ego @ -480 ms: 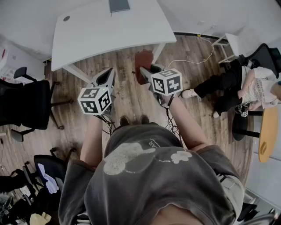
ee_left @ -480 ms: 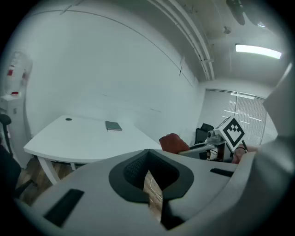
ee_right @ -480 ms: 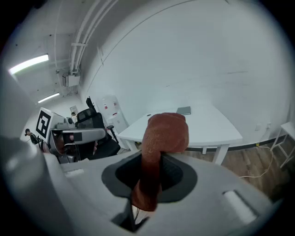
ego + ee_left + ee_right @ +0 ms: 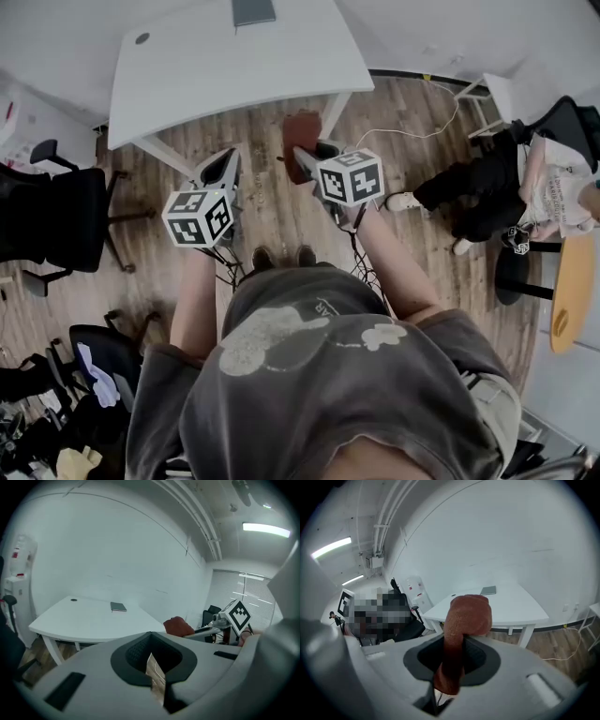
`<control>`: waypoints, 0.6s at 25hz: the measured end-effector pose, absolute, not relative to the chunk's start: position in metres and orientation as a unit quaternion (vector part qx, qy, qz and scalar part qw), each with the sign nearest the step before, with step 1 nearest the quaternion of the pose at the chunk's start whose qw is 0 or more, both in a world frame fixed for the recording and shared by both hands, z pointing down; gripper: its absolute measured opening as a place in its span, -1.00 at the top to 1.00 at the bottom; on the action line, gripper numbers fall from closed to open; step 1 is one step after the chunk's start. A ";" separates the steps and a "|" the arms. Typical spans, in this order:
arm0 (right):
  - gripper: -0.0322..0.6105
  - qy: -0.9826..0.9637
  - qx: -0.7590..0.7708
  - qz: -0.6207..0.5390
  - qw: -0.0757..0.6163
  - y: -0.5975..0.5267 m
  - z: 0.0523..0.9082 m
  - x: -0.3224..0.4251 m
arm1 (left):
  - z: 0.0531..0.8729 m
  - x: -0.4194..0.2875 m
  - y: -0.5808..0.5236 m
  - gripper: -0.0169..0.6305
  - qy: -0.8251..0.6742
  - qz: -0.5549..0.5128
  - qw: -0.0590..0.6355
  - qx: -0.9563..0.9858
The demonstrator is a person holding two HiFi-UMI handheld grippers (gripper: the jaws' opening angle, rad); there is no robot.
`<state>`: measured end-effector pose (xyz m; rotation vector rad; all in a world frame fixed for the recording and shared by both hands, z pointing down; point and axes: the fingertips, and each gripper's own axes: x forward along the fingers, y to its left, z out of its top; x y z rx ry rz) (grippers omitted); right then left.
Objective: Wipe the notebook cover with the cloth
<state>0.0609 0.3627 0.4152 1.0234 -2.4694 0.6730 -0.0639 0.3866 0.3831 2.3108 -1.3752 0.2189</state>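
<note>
A dark grey notebook (image 4: 254,11) lies at the far edge of the white table (image 4: 234,66); it also shows small in the left gripper view (image 4: 118,607) and the right gripper view (image 4: 489,590). My right gripper (image 4: 305,155) is shut on a reddish-brown cloth (image 4: 302,131), whose bunched top rises above the jaws (image 4: 464,620). It hangs over the wooden floor, short of the table's near edge. My left gripper (image 4: 228,161) is beside it on the left, shut and holding nothing, with only a thin sliver of floor showing between its pads (image 4: 151,641).
Black office chairs (image 4: 56,225) stand at the left, with clutter at the lower left. A seated person (image 4: 497,187) and a round wooden table (image 4: 572,281) are at the right. A cable (image 4: 412,127) runs across the floor near a small white stand (image 4: 487,94).
Both grippers have drifted slightly to the left. The cloth stays clamped in the right gripper.
</note>
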 end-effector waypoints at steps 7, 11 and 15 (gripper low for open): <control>0.66 -0.881 0.359 0.248 0.184 0.360 0.423 0.080 | 0.392 -0.055 0.391 0.92 -0.522 0.081 0.228 0.818; 0.66 -0.884 0.348 0.254 0.180 0.358 0.428 0.093 | 0.398 -0.042 0.396 0.92 -0.533 0.083 0.227 0.811; 0.66 -0.889 0.335 0.248 0.191 0.359 0.430 0.102 | 0.401 -0.032 0.403 0.92 -0.533 0.086 0.232 0.809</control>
